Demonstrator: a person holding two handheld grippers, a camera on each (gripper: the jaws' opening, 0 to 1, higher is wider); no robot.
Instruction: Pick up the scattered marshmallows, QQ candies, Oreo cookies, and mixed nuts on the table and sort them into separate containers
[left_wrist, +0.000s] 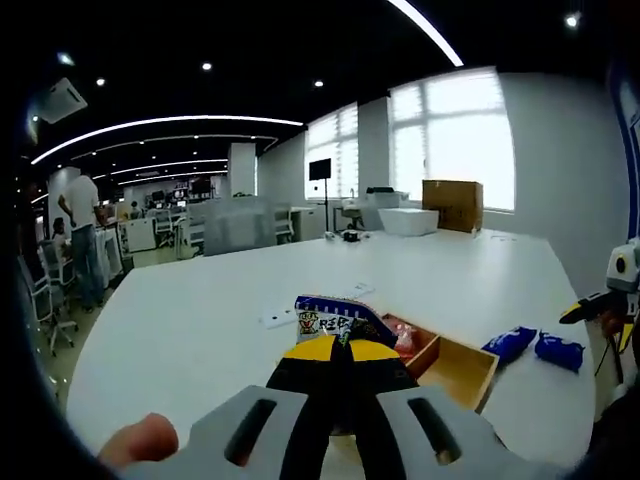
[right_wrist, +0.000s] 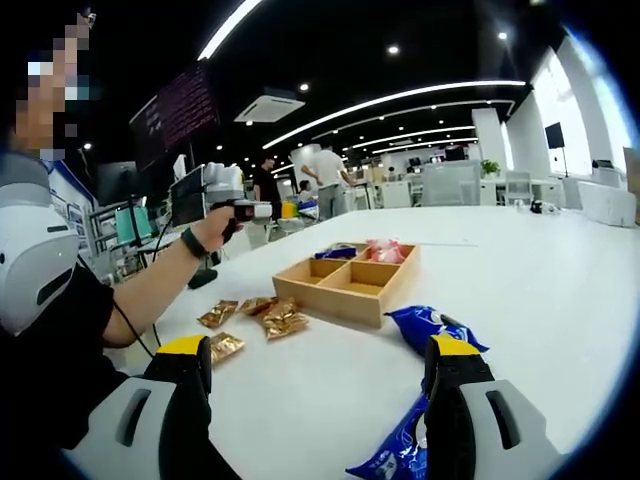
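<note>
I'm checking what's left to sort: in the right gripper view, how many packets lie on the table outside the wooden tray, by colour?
Gold packets: 4
Blue packets: 2
Total: 6

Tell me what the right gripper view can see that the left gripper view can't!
Right gripper view's extras: gold packets on the table beside the wooden tray, and a person's hand holding up the left gripper.
Left gripper view's extras: a cardboard box by the windows, and a white-and-blue packet at its shut gripper's tips.
Both: the tray, blue packets and the white table.
</note>
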